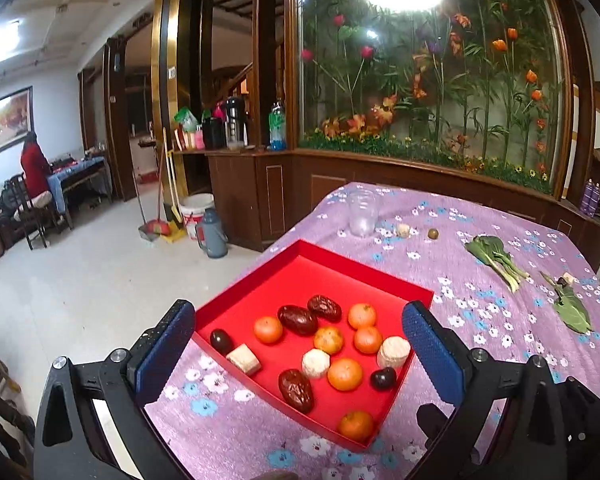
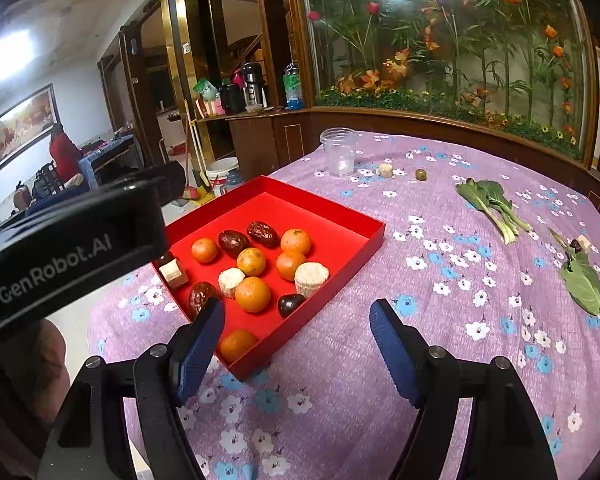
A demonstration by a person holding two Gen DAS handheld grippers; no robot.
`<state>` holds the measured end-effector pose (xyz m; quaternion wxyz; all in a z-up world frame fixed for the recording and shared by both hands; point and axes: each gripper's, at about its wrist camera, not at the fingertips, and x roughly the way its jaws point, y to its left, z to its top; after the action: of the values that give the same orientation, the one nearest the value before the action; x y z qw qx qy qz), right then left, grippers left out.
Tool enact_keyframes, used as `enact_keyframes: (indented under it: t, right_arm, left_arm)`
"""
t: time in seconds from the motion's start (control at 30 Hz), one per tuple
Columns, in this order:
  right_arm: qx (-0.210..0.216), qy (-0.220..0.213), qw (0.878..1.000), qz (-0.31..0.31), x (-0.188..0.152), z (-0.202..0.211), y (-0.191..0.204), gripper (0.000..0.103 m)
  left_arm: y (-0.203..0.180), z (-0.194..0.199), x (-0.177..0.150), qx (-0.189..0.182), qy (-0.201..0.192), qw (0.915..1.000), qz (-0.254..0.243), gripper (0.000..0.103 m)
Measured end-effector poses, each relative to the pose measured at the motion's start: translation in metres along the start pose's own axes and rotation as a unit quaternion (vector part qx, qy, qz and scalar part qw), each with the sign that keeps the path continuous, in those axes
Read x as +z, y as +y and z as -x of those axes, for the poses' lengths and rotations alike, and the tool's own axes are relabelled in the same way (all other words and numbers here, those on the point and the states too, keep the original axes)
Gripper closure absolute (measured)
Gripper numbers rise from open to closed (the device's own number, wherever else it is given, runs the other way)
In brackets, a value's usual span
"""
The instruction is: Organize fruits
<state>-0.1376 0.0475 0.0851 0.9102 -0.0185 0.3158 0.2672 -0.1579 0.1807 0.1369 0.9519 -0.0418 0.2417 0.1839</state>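
Note:
A red tray [image 1: 300, 276] lies on the purple flowered tablecloth [image 1: 480, 280]. In it are several oranges [image 1: 345, 374], wrinkled dark red dates [image 1: 297, 319], pale round cakes [image 1: 393, 352] and two dark plums [image 1: 383, 379]. My left gripper [image 1: 296, 308] is open above the tray's near side, with nothing between its blue pads. My right gripper [image 2: 298, 305] is also open and empty, over the tray's [image 2: 340, 236] near right corner. Farther back, a small pale piece [image 2: 385, 170] and a small olive-brown fruit [image 2: 421, 174] lie loose on the cloth. The left gripper's black body [image 2: 72, 248] fills the right view's left side.
A clear plastic cup [image 2: 340, 152] stands at the table's far edge. Bok choy [image 2: 488, 200] and a green leaf [image 2: 584, 284] with a dark fruit and pale piece [image 2: 580, 245] lie on the right. A wooden cabinet and flower display are behind; a person in red [image 1: 34, 168] stands far left.

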Motion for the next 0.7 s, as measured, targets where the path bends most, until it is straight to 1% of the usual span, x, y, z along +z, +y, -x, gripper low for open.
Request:
enact_keyframes:
  t: [0.57,0.7]
  right_arm:
    - [0.0,0.019,1.0,0.009,-0.003,-0.016,0.01,0.021]
    - [0.001,0.024,1.0,0.011,-0.003,-0.021,0.011,0.021]
  left_arm:
    - [0.006,-0.026,-0.012,-0.011,0.04,0.9991,0.009,0.0]
    - [0.007,-0.03,-0.013,-0.01,0.043,0.999,0.011,0.0]
